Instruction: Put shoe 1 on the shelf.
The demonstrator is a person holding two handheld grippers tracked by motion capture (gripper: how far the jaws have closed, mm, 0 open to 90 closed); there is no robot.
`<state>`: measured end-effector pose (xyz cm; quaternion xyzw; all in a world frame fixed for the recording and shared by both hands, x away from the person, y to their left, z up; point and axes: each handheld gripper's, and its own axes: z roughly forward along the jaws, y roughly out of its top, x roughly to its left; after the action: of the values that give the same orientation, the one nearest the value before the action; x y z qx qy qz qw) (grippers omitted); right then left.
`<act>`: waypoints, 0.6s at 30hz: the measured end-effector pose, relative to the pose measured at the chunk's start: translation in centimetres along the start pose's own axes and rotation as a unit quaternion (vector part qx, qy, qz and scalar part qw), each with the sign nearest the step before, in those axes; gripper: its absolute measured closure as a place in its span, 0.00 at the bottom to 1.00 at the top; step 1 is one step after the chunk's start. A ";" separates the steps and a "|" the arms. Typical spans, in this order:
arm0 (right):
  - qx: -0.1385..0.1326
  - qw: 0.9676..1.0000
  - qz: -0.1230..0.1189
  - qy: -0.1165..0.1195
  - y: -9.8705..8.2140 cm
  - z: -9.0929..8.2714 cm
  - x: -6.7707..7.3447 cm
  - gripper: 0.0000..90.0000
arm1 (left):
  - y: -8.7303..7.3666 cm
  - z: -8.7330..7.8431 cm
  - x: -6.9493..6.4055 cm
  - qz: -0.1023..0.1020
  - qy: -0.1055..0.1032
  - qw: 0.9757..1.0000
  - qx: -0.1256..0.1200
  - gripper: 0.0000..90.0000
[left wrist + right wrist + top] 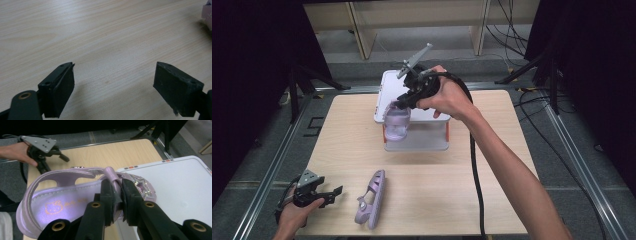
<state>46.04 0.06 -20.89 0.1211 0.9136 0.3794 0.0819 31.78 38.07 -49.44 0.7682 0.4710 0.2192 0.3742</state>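
Note:
My right gripper (401, 103) is shut on the strap of a lilac sandal (397, 125), which hangs toe-down in front of a white two-level rack (388, 82). In the right gripper view the jaws (117, 195) pinch the strap beside a glittery star, and the sandal (62, 206) shows a cat print on its insole. A second lilac sandal (372, 199) lies on its side near the table's front edge. My left gripper (336, 193) rests low at the front left, open with nothing between its fingers (115, 75). An edge of that second sandal (208, 12) shows at the left gripper view's upper right.
The wooden table (492, 165) carries the rack at its far middle; the rack's lower shelf (424, 144) sits behind the hanging sandal. The rack's white top (180, 185) lies just right of the held sandal. Black stands and cables surround the table.

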 end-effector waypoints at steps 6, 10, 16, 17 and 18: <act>0.010 1.000 -0.004 -0.015 0.5 0.9 -2.2 0.89 | 0.0 0.0 0.1 0.006 -0.002 1.000 0.000 0.18; 0.014 1.000 -0.003 -0.024 0.6 1.5 -3.7 0.89 | 0.0 -0.1 0.0 -0.003 0.002 1.000 0.005 0.18; 0.027 0.999 0.004 -0.036 0.4 2.8 -6.0 0.89 | 0.0 -0.1 0.1 0.008 -0.003 1.000 0.002 0.18; 0.028 0.999 -0.004 -0.041 0.4 3.0 -6.5 0.89 | 0.0 -0.1 -0.1 -0.002 0.001 1.000 0.004 0.18; 0.027 0.999 -0.003 -0.043 0.4 3.2 -6.9 0.89 | 0.0 -0.1 0.1 0.005 -0.003 1.000 0.002 0.18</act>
<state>53.47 0.56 -22.44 0.1366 0.9196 0.3484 0.1194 31.74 38.16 -49.37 0.7720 0.4662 0.2180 0.3730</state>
